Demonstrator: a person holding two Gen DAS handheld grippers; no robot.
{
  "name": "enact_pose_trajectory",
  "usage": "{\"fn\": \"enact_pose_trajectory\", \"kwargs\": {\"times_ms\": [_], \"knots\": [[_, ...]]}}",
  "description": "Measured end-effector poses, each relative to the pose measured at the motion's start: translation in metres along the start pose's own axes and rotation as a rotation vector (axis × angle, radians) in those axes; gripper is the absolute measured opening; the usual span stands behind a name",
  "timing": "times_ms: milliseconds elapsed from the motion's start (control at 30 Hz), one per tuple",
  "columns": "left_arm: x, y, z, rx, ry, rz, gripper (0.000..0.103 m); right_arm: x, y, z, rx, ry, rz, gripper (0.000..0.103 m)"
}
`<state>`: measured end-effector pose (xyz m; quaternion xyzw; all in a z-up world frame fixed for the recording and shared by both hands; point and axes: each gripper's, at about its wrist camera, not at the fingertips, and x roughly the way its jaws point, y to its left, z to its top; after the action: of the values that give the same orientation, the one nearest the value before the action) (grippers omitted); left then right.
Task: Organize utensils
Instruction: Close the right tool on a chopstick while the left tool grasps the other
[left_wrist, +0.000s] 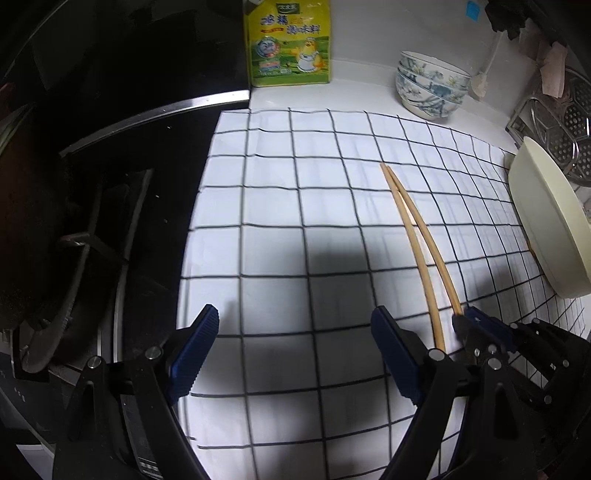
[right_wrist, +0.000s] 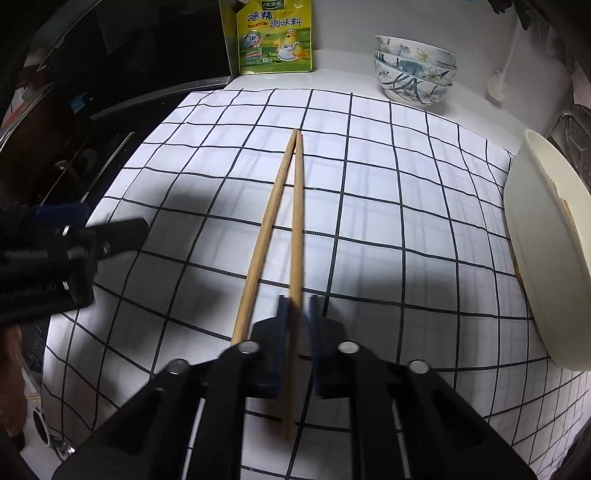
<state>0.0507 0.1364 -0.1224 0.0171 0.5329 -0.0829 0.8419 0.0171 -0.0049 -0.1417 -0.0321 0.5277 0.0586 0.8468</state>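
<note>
Checked cloth (right_wrist: 369, 221) covers most of the counter, stove off its left edge, a cream tray (right_wrist: 546, 258) along the right edge, and 2 stacked floral bowls (right_wrist: 415, 70) plus a seasoning pouch (right_wrist: 275, 37) past the far edge.

2 wooden chopsticks (right_wrist: 280, 206) lie mid-cloth, tips touching toward the far edge, splaying toward the near edge.

Right gripper (right_wrist: 295, 347) is clamped down on the right-hand chopstick near its thick end; the other stick sits just outside its left finger, not grabbed. Left gripper (left_wrist: 291, 354) hangs wide with nothing in it, over the cloth nearer the stove side.

Looks like the pickup step. Next, I'd guess: lift that 1 stick without nudging its partner, then carry it to the tray.
</note>
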Motion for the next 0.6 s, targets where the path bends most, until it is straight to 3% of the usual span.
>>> {"fn": "enact_pose_trajectory", "kwargs": {"times_ms": [267,600], "knots": [[0.008,-0.022,-0.009,0.033,0.010,-0.038,0.083,-0.003,-0.014,-0.006,0.041,-0.004,0.009,0.007],[0.023,-0.059,-0.006,0.093,0.015,-0.063,0.084,-0.015,-0.059,-0.027,0.167,-0.004,-0.026,0.006]]}}
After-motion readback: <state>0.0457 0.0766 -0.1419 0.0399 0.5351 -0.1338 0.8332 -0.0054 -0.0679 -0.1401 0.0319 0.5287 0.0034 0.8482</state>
